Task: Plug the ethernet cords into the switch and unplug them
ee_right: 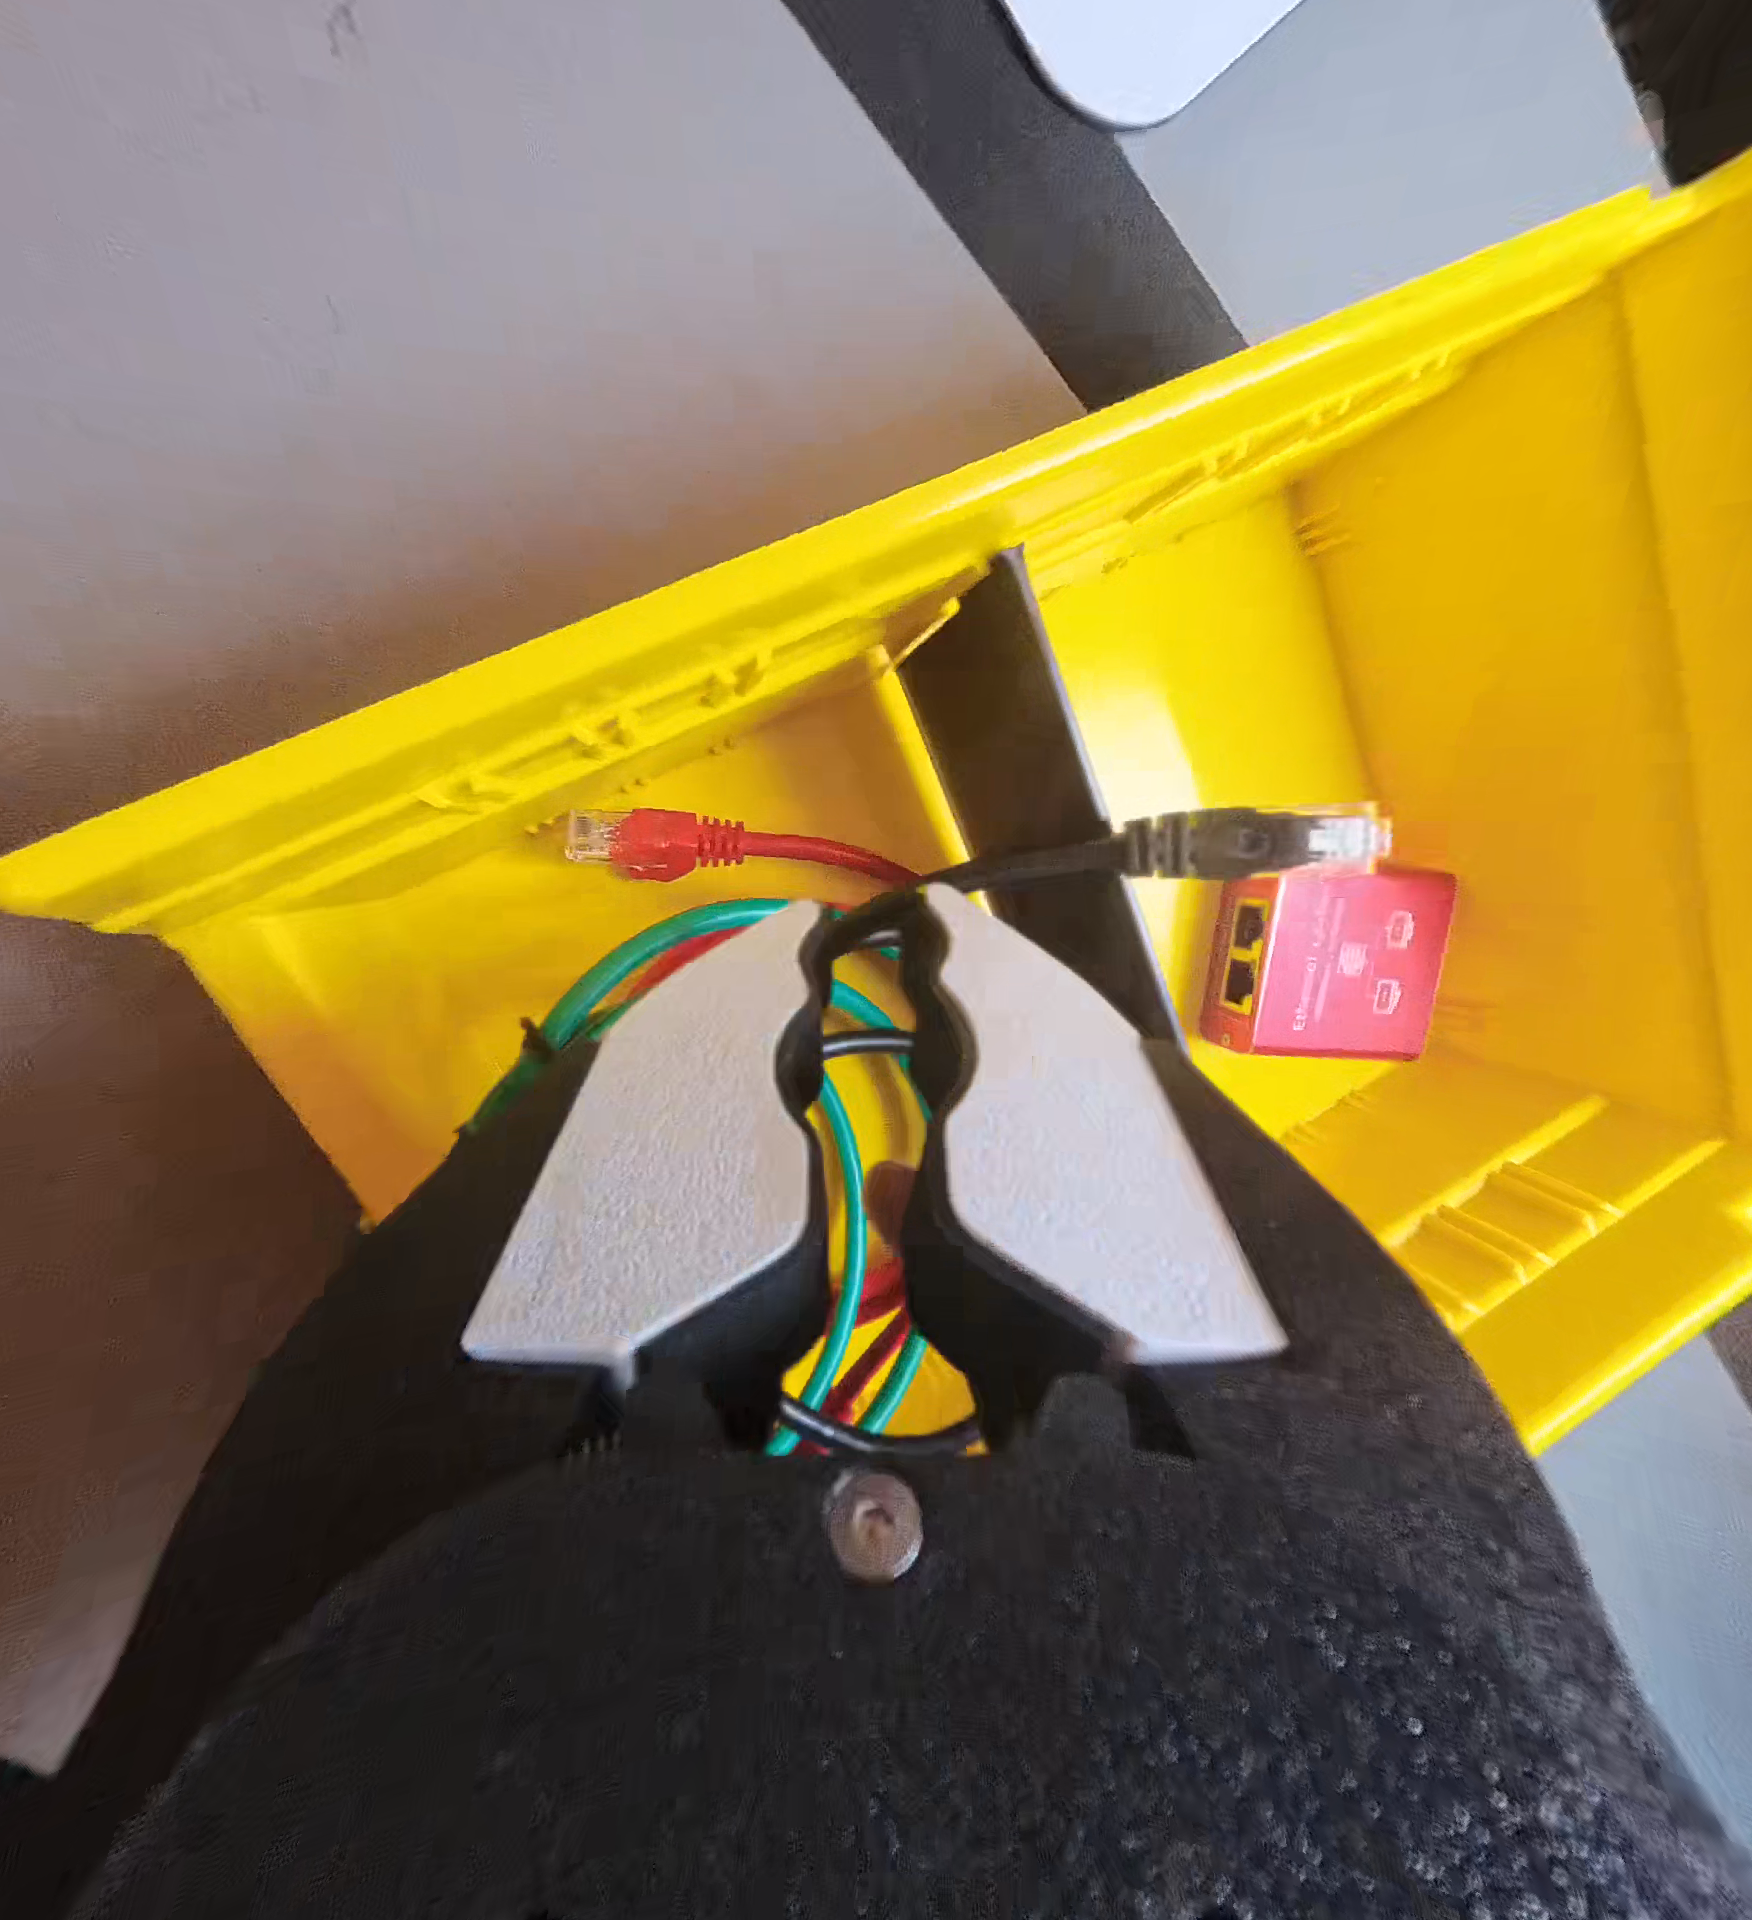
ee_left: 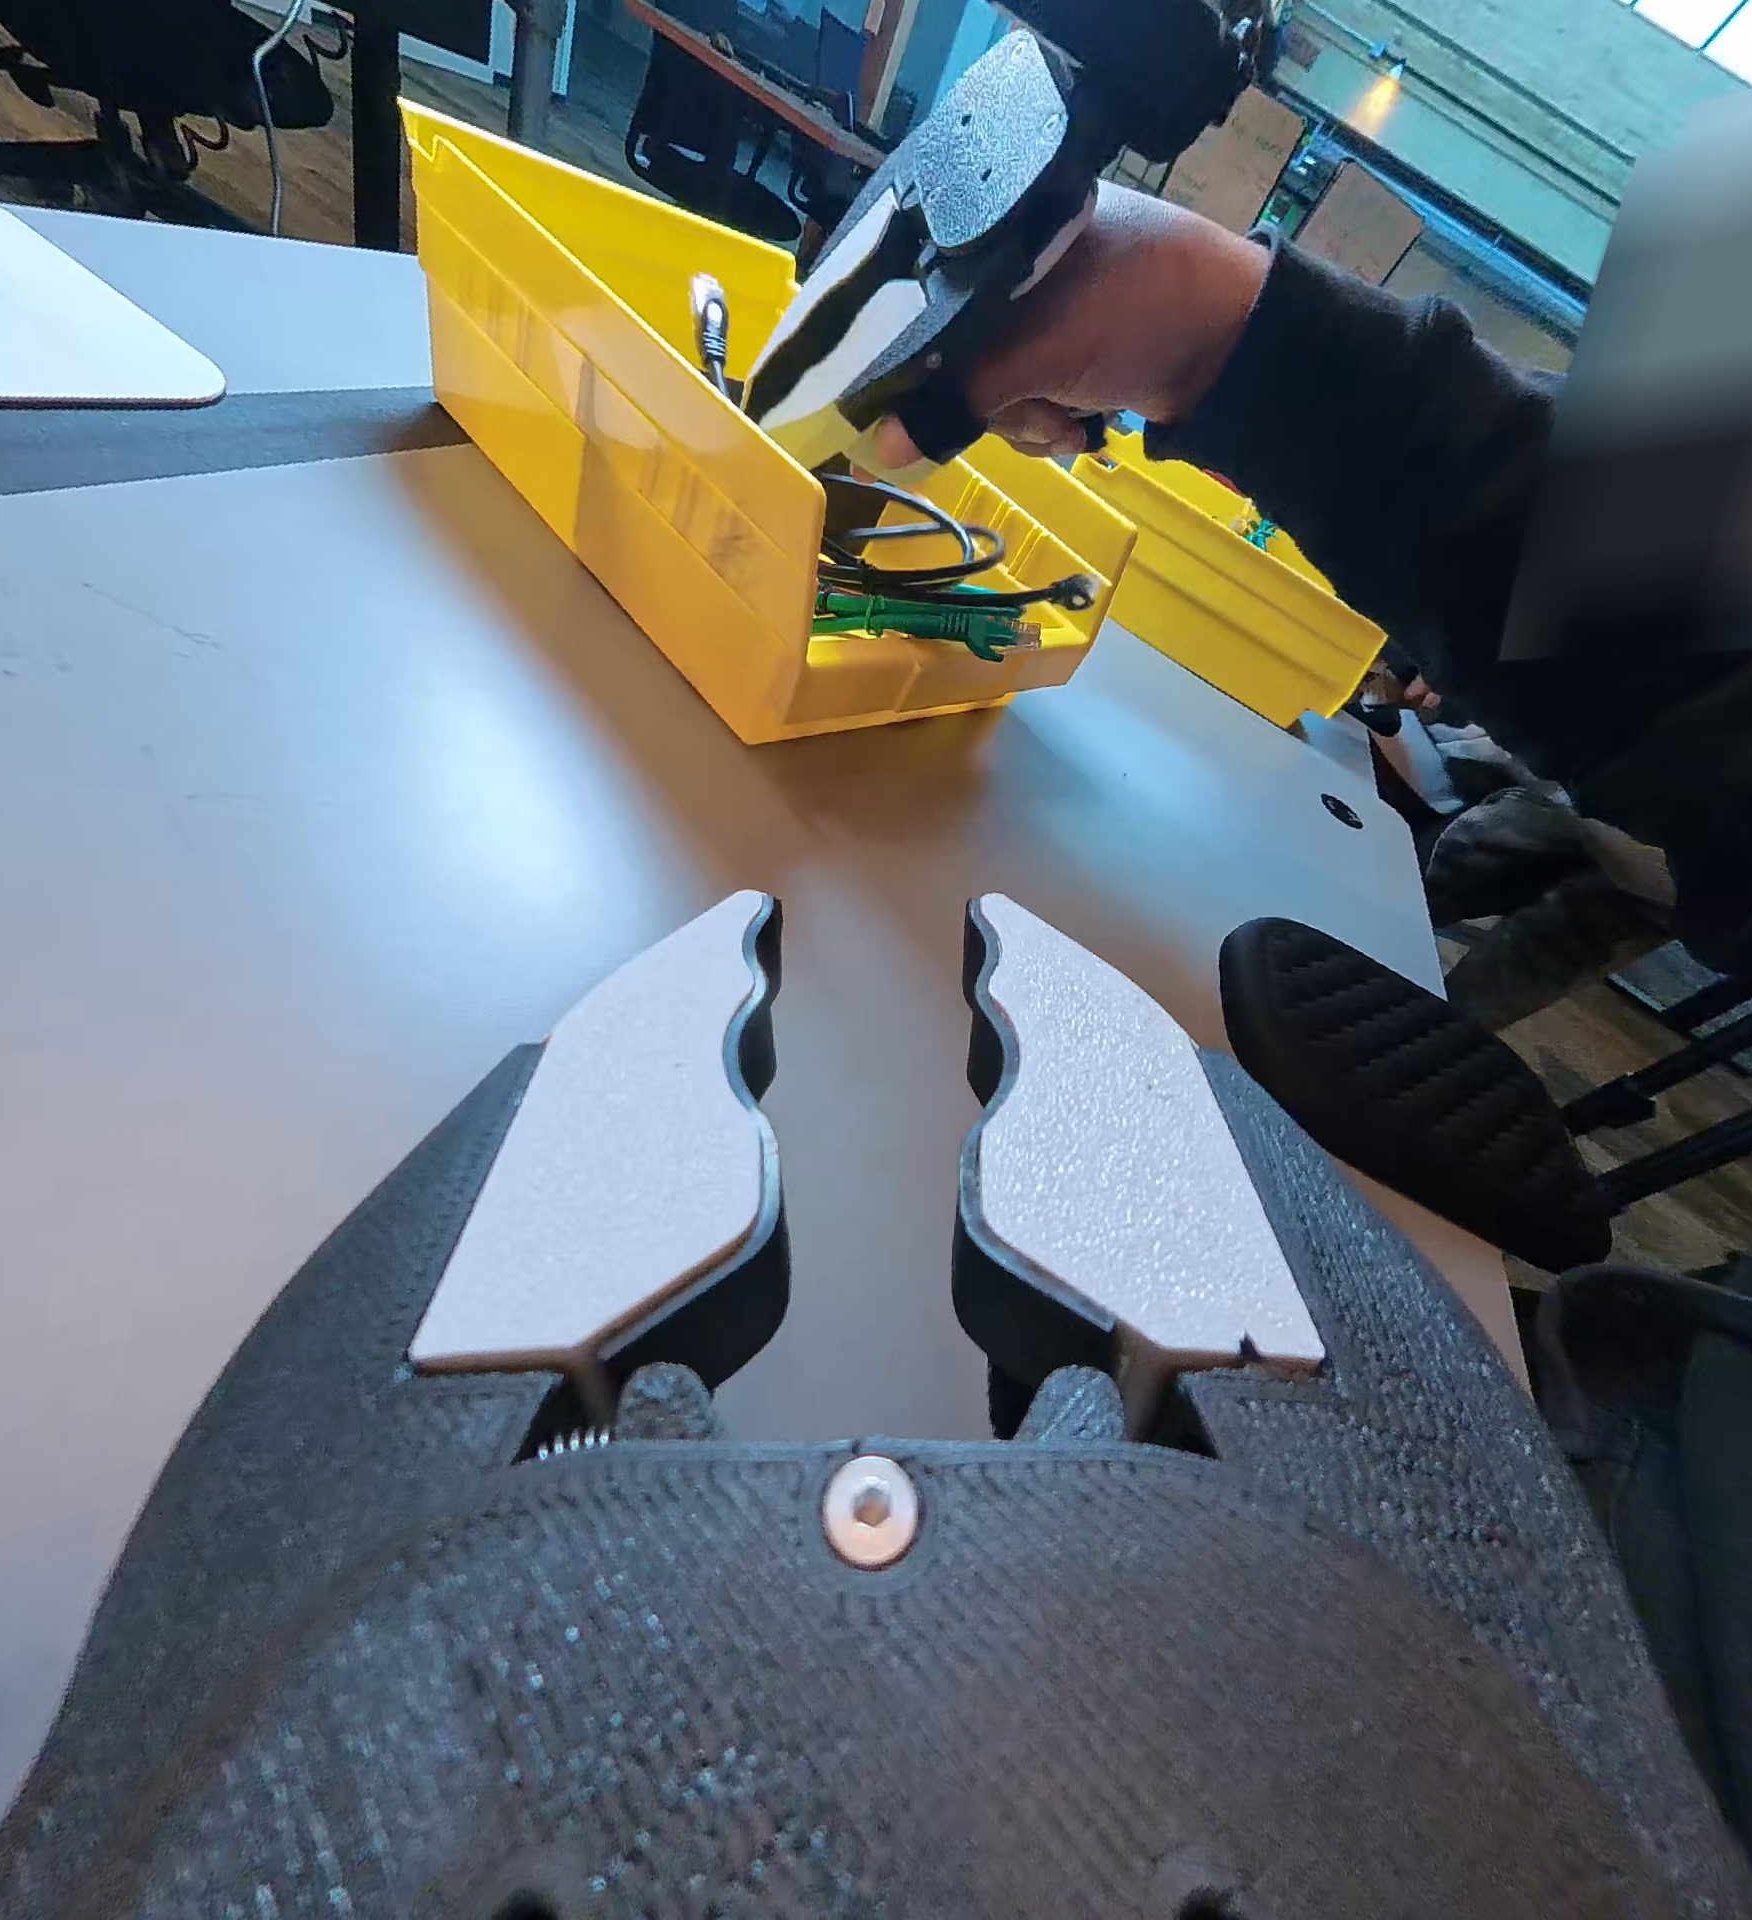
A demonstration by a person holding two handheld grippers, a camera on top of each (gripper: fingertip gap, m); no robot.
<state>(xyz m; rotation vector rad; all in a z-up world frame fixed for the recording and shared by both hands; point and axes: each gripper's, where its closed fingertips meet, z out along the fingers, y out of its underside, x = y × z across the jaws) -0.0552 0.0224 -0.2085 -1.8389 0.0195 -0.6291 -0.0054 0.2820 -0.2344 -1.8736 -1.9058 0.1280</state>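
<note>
Only right wrist view: red switch [ee_right: 1329,966] beside tongs-pinched black cord [ee_right: 1059,857].

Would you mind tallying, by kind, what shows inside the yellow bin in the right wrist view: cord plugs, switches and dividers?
Cord plugs: 2, the red plug and the black plug, whose black cord is pinched in the right gripper
Red switch: 1
Black divider: 1
Total: 4
</note>
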